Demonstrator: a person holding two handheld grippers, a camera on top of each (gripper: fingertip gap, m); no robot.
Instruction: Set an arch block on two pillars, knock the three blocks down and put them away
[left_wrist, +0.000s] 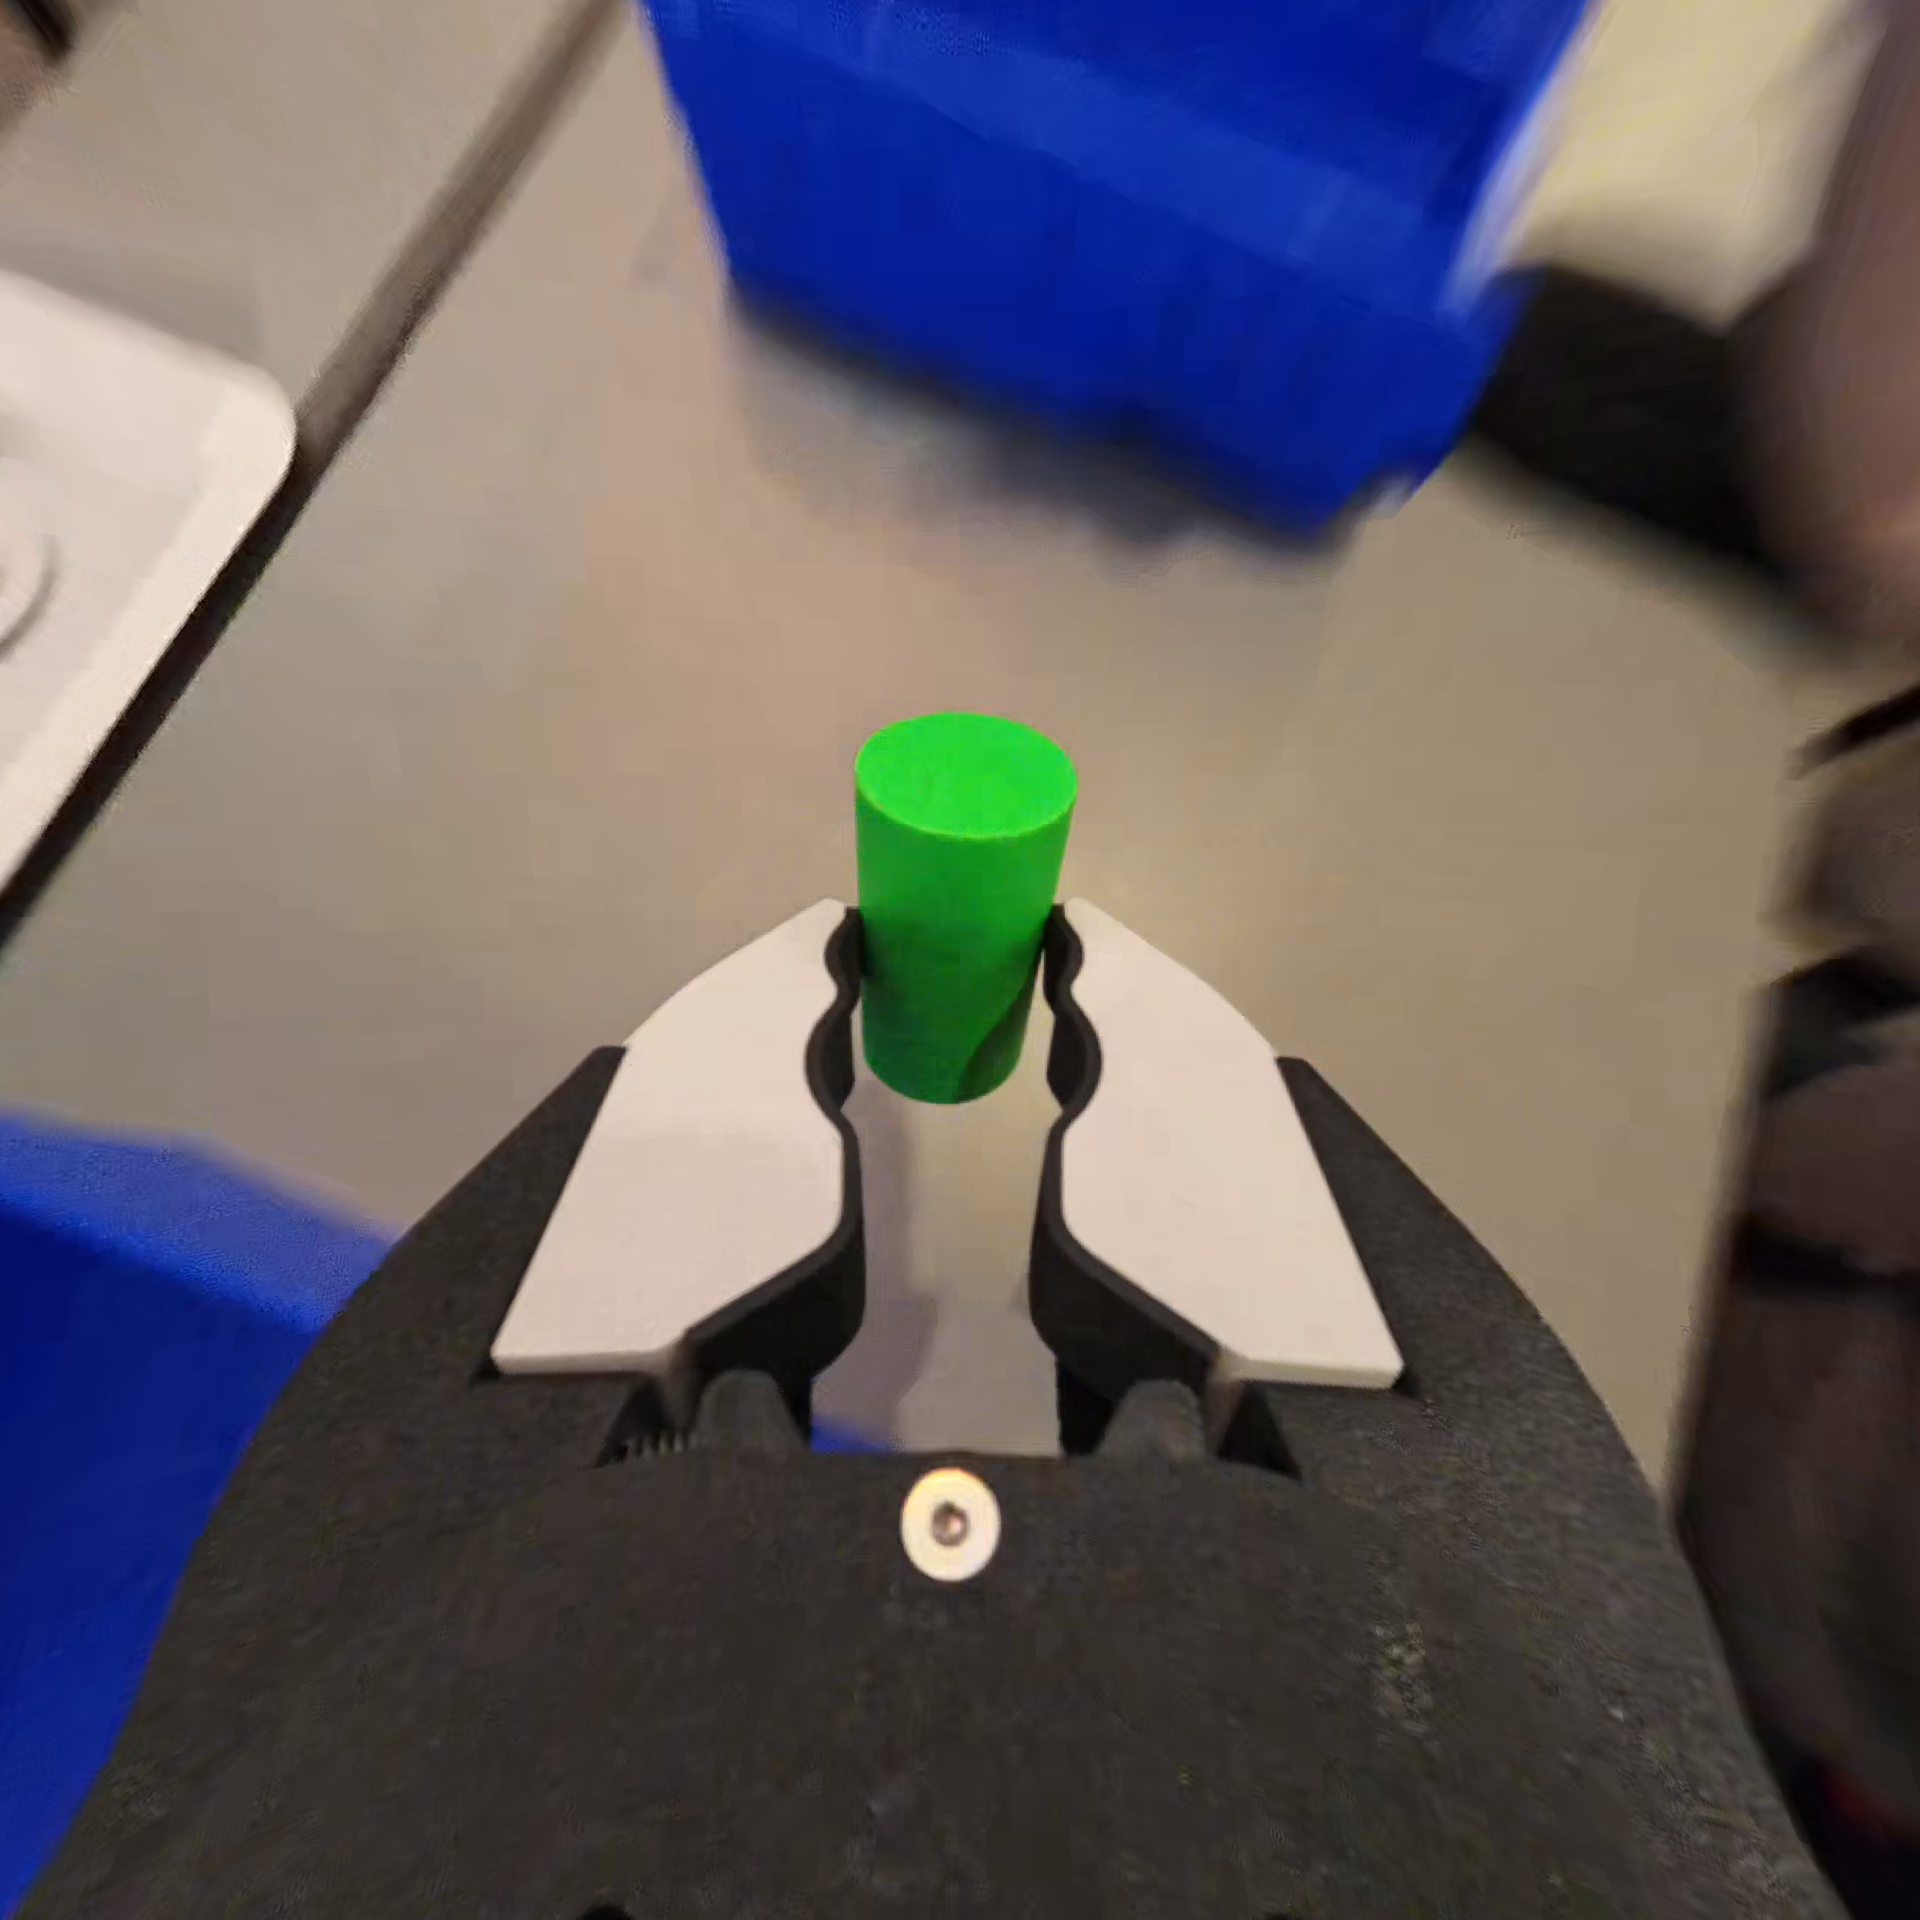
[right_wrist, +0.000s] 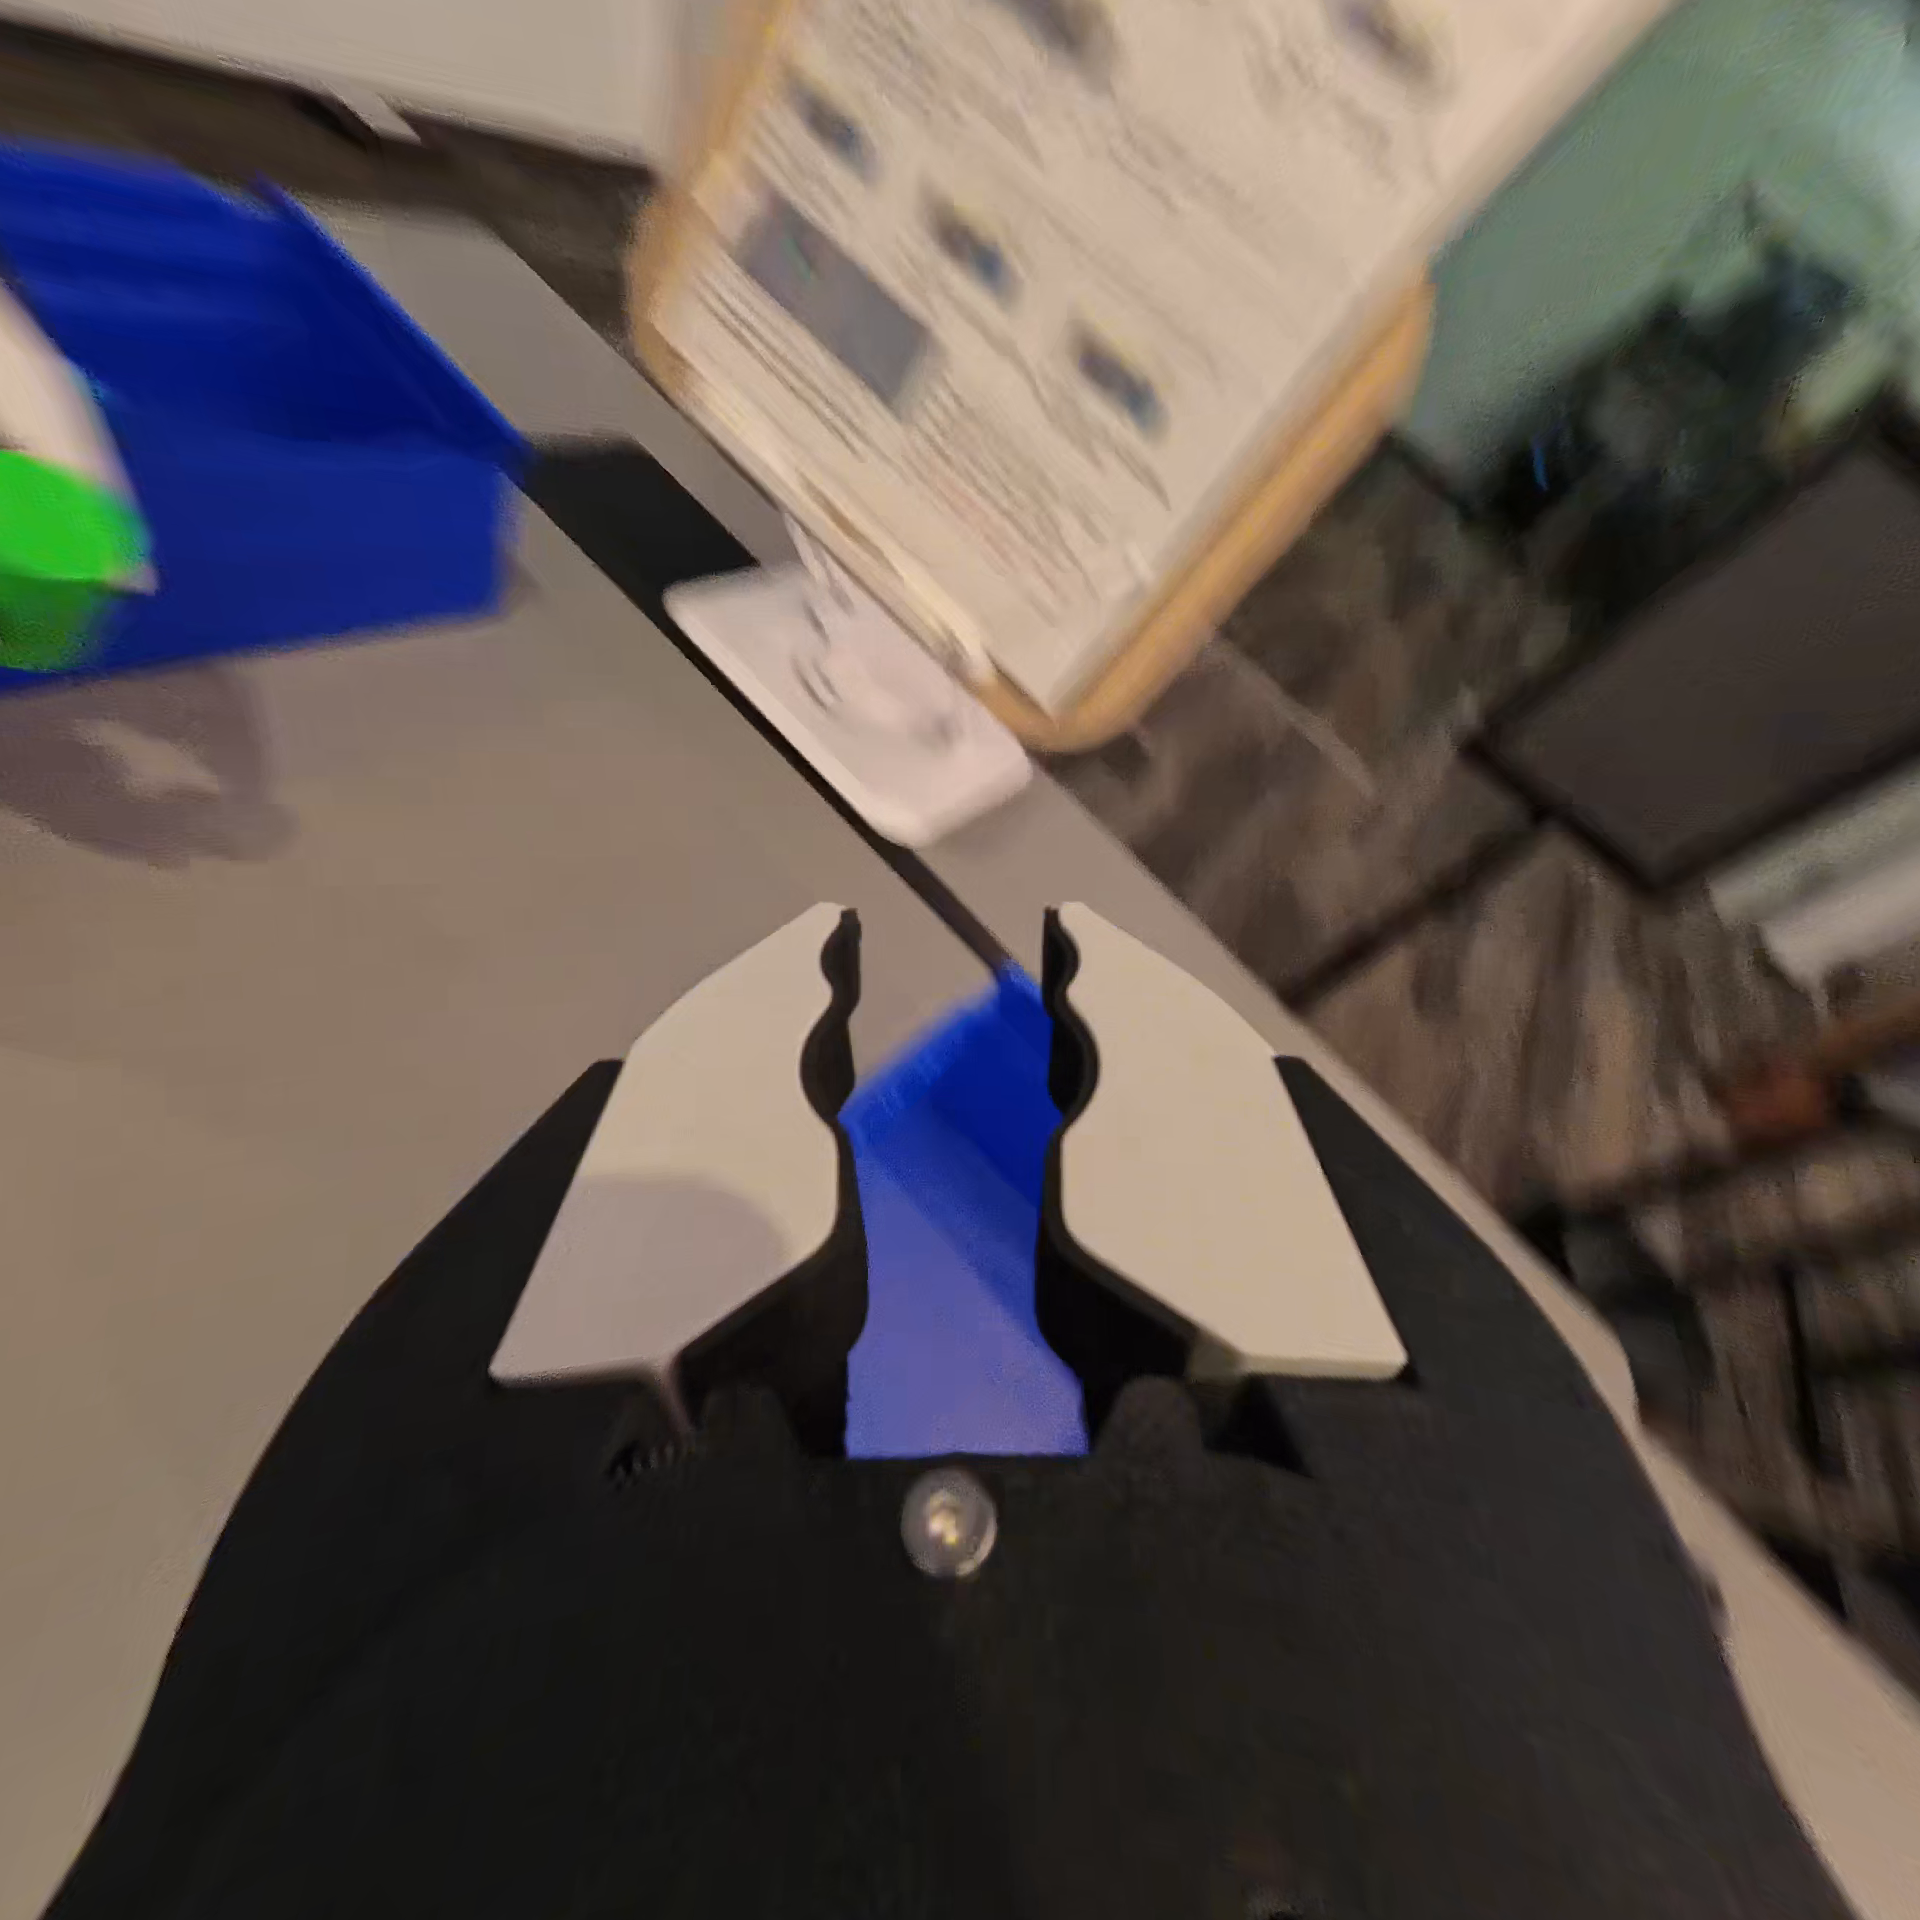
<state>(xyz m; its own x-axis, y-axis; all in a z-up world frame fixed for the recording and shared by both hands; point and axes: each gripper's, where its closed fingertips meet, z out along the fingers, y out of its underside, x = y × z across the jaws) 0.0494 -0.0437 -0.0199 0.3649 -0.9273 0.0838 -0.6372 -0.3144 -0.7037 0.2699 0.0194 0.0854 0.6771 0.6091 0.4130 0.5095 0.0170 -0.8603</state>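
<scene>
My left gripper (left_wrist: 951, 940) is shut on a green cylinder block (left_wrist: 961, 862) and holds it upright above the grey table (left_wrist: 520, 727), its round top towards the camera. The same green cylinder (right_wrist: 52, 561) shows blurred at the far left of the right wrist view, in front of a blue bin (right_wrist: 270, 416). My right gripper (right_wrist: 951, 940) is open with a narrow gap and nothing between the fingers. A blurred blue bin (right_wrist: 945, 1247) shows through that gap, below the gripper. No arch block or second pillar is in view.
A blue bin (left_wrist: 1091, 260) stands on the table ahead of my left gripper, and another blue bin (left_wrist: 125, 1351) is at the lower left. A white stand base (right_wrist: 862, 707) with a wood-framed sheet (right_wrist: 1039, 312) sits at the table's edge. A dark blurred shape (left_wrist: 1839, 1039) fills the right side.
</scene>
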